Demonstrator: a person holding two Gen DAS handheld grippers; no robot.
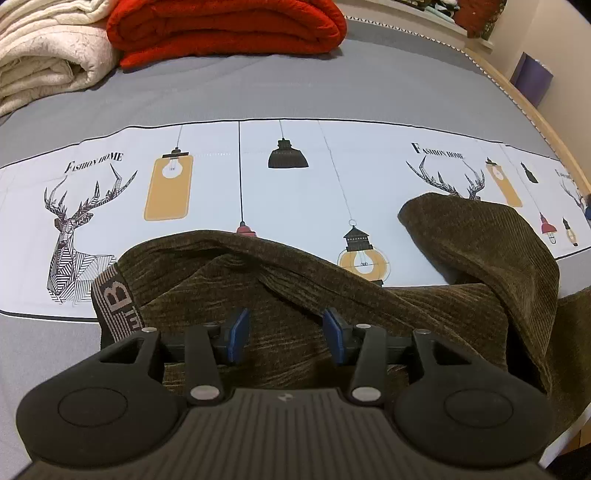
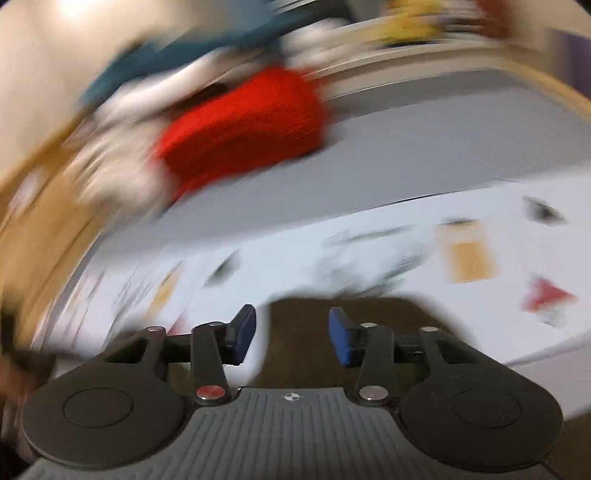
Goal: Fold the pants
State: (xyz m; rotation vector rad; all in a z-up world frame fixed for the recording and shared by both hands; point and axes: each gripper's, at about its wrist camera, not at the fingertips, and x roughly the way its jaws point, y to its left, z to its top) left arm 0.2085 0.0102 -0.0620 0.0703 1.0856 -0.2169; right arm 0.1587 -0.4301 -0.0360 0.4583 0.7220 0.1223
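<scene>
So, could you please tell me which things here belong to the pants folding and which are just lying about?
Belonging to the job:
- brown pants, crumpled on the bed
- left tongs, open above the pants
- right tongs, open, in a blurred view

Just lying about:
- red blanket, folded
- cream blanket, folded beside it
- printed sheet under the pants

The right claw (image 2: 291, 334) is hanging with its blue pads (image 2: 245, 332) spread apart and nothing between them, over a brown stretch of the pants (image 2: 354, 325). The pants are lying on the white printed band of the bed (image 2: 424, 147). Beyond, heavily blurred, a red folded blanket (image 2: 243, 122) is sitting on the grey cover.
</scene>
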